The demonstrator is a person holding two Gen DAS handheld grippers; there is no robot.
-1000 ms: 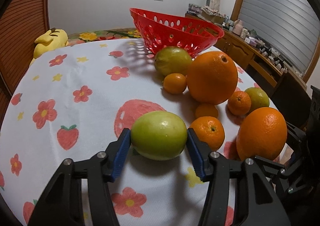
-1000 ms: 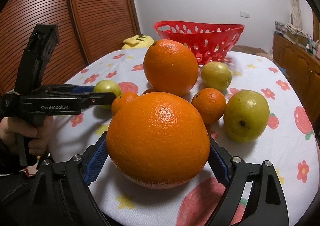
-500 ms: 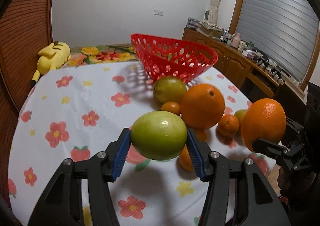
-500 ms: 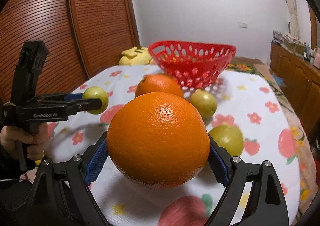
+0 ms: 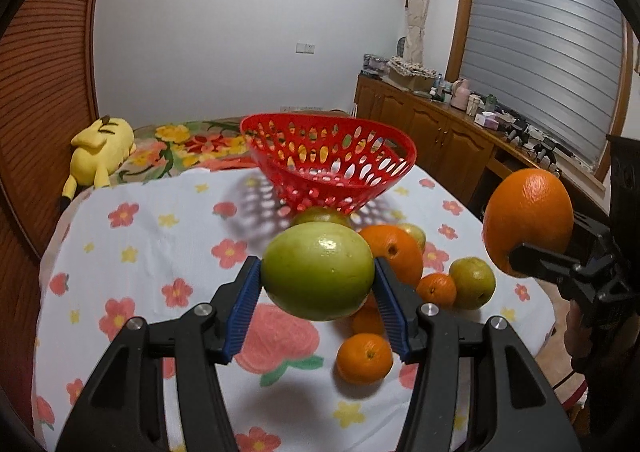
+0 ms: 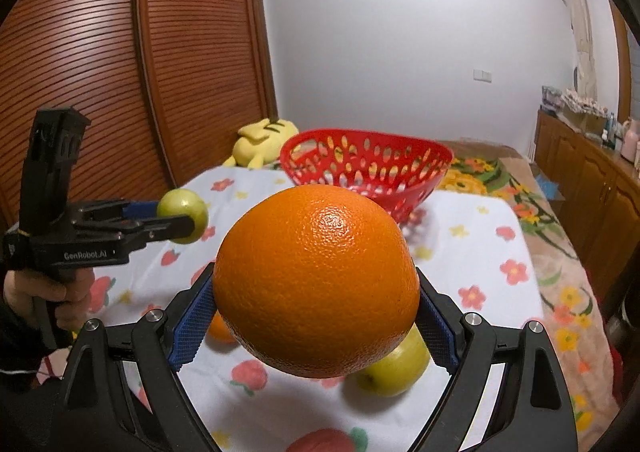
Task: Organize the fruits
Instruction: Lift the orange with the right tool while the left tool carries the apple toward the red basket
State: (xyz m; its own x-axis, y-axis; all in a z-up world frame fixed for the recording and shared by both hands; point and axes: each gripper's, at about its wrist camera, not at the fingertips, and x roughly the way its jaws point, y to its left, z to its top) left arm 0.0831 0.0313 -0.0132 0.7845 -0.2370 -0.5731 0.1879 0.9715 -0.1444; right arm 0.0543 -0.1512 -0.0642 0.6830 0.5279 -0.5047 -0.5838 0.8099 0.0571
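My left gripper (image 5: 318, 306) is shut on a green fruit (image 5: 318, 270) and holds it in the air above the flowered tablecloth. It also shows in the right wrist view (image 6: 182, 217), holding the same green fruit (image 6: 180, 205). My right gripper (image 6: 316, 322) is shut on a big orange (image 6: 316, 288), also lifted; that orange shows at the right of the left wrist view (image 5: 528, 220). The empty red basket (image 5: 332, 168) stands at the far side of the table, beyond both held fruits.
On the cloth lie a large orange (image 5: 396, 252), small tangerines (image 5: 364, 358), (image 5: 436, 288) and green fruits (image 5: 472, 282), (image 6: 394, 366). A yellow plush toy (image 5: 100, 150) lies at the far left. A wooden sideboard (image 5: 440, 132) stands to the right.
Both grippers have risen from the table with their fruits and moved toward the basket. The remaining fruits now lie lower and farther below the held ones.
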